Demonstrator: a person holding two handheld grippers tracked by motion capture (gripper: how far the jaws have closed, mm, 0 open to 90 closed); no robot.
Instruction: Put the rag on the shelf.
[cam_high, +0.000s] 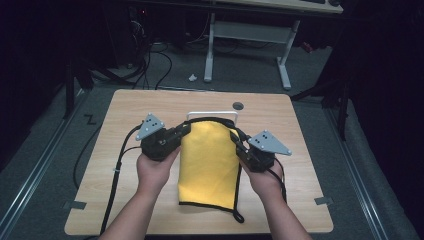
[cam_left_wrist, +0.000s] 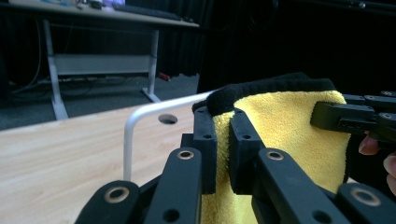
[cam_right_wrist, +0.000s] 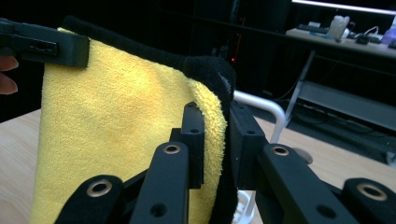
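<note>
A yellow cloth (cam_high: 209, 165) with black edging is stretched between my two grippers above the wooden table (cam_high: 125, 115). My left gripper (cam_high: 187, 128) is shut on its upper left corner, and my right gripper (cam_high: 235, 141) is shut on its upper right corner. In the left gripper view the jaws (cam_left_wrist: 223, 135) pinch the black-edged corner of the cloth (cam_left_wrist: 289, 126), with the other gripper (cam_left_wrist: 355, 116) on the far corner. The right gripper view has its jaws (cam_right_wrist: 215, 140) closed on the cloth (cam_right_wrist: 116, 126). A loop of black trim (cam_high: 238, 216) hangs from the lower right corner.
A white bent metal rail (cam_high: 212, 114) stands on the table just behind the cloth, also seen as the rail (cam_left_wrist: 140, 116) and the rail (cam_right_wrist: 266, 105). A round hole (cam_high: 238, 105) sits near the table's far edge. Beyond the table stands a white-legged desk (cam_high: 247, 35), with cables on the floor.
</note>
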